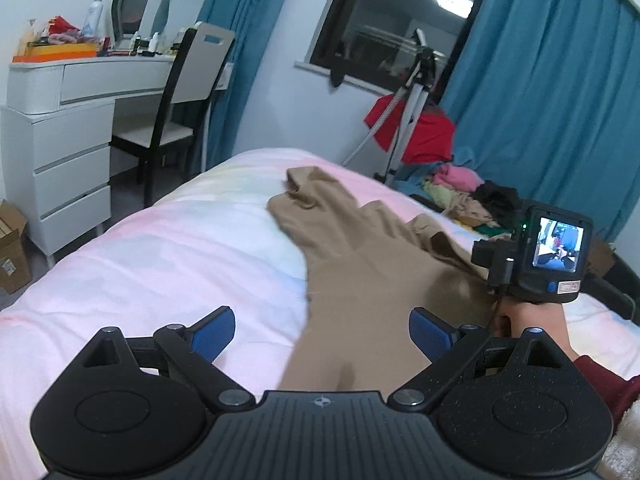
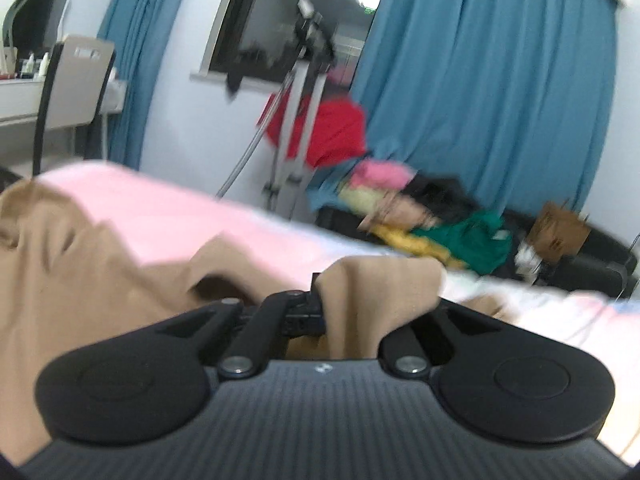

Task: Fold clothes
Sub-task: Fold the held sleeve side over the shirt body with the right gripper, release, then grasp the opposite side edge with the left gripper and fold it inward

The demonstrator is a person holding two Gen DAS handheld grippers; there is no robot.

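Note:
A tan garment lies spread across the pink bed, running from the far edge toward me. My left gripper is open, its blue pads on either side of the garment's near end, just above it. My right gripper is shut on a bunched fold of the tan garment, which drapes over its fingers and hides the tips. In the left wrist view the right gripper's body and screen sit at the garment's right edge.
A pile of coloured clothes lies on a dark sofa past the bed's far right. A tripod with a red cloth stands by the window. A white dresser and chair stand at the left.

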